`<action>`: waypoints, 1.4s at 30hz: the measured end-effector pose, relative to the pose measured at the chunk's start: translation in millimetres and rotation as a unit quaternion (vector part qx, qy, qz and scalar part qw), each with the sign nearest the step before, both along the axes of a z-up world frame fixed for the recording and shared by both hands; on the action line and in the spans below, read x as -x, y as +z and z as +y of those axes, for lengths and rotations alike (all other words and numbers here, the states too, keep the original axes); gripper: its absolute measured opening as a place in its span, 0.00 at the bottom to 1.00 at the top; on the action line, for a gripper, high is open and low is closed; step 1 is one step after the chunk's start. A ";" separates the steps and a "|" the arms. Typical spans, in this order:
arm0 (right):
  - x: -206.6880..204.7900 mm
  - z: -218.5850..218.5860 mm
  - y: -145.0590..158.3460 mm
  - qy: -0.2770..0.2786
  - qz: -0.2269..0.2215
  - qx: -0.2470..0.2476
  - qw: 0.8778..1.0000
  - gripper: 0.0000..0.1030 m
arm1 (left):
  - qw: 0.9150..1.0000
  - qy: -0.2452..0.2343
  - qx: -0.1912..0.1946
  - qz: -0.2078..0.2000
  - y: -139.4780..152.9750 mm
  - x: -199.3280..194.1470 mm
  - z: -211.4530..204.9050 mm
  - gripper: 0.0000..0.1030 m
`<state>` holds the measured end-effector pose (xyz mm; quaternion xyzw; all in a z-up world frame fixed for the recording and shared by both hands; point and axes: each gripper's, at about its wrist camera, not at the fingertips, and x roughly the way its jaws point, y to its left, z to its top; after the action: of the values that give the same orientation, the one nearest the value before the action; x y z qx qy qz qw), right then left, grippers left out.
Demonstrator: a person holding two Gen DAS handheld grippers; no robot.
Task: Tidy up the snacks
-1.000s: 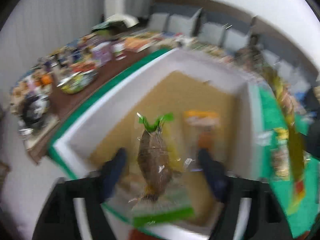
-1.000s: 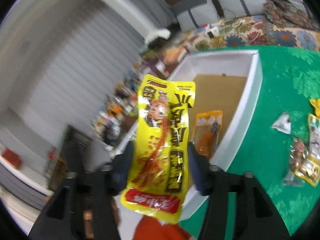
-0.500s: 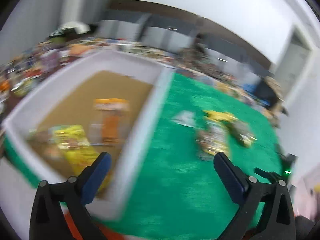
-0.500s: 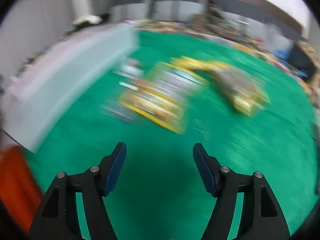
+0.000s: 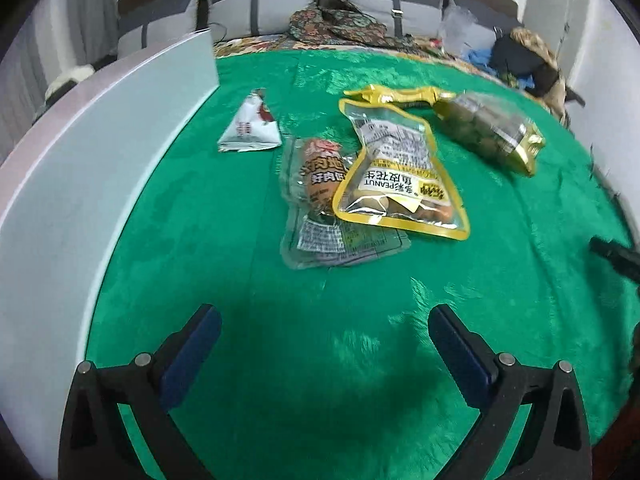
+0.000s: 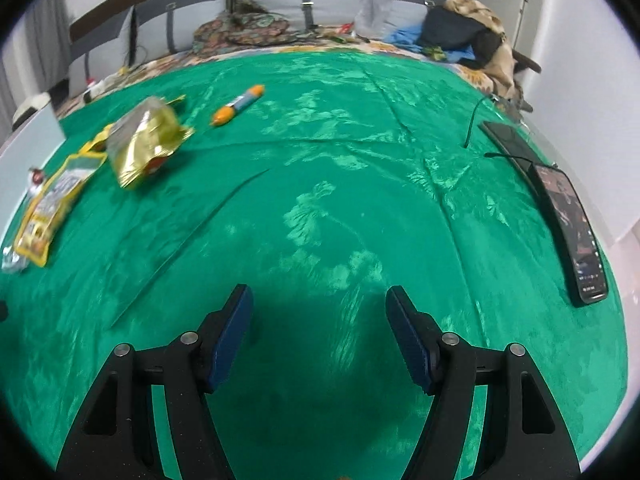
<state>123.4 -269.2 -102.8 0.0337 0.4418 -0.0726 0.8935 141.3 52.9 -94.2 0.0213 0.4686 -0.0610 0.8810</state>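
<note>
Both grippers swung off the box since 1 s ago, yellow pack gone from R.

L view: left gripper [image 5: 324, 344] spread wide, empty; peanut pouch [image 5: 400, 184] mid-frame overlapping sausage pack [image 5: 320, 184]; white box [image 5: 100, 140] at left.

R view: right gripper [image 6: 319, 328] parted, empty; gold bag [image 6: 146, 140] upper left, orange stick [image 6: 238, 105] beside it.

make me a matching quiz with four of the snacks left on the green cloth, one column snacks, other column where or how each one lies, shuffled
Snacks:
1. peanut pouch
2. sausage packet
3. small white packet
4. orange stick snack

Where or how it lies:
A. nearest the white box wall, apart from the other snacks
B. alone, far out on the green cloth, seen only by the right wrist camera
C. on top, overlapping another packet
D. partly covered by a yellow-edged pouch

Pairs: 1-C, 2-D, 3-A, 4-B
</note>
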 end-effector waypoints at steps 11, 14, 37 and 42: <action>-1.8 4.3 -8.3 0.000 -0.011 -0.006 1.000 0.82 | 1.000 0.002 -0.003 -0.026 -9.2 3.9 3.3 1.00; -1.9 4.5 -8.2 0.000 -0.011 -0.005 1.000 0.82 | 1.000 0.002 -0.003 -0.026 -9.8 5.0 3.3 1.00; -2.1 4.2 -8.4 0.001 -0.012 -0.006 1.000 0.83 | 1.000 0.002 -0.003 -0.026 -8.7 4.5 3.8 1.00; -2.3 4.2 -8.2 0.001 -0.012 -0.007 1.000 0.83 | 1.000 0.002 -0.002 -0.026 -10.7 3.1 2.5 1.00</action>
<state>125.6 -265.1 -111.0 0.0403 0.4317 -0.0684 0.8985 138.1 55.3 -105.0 0.0240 0.4457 -0.0573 0.8930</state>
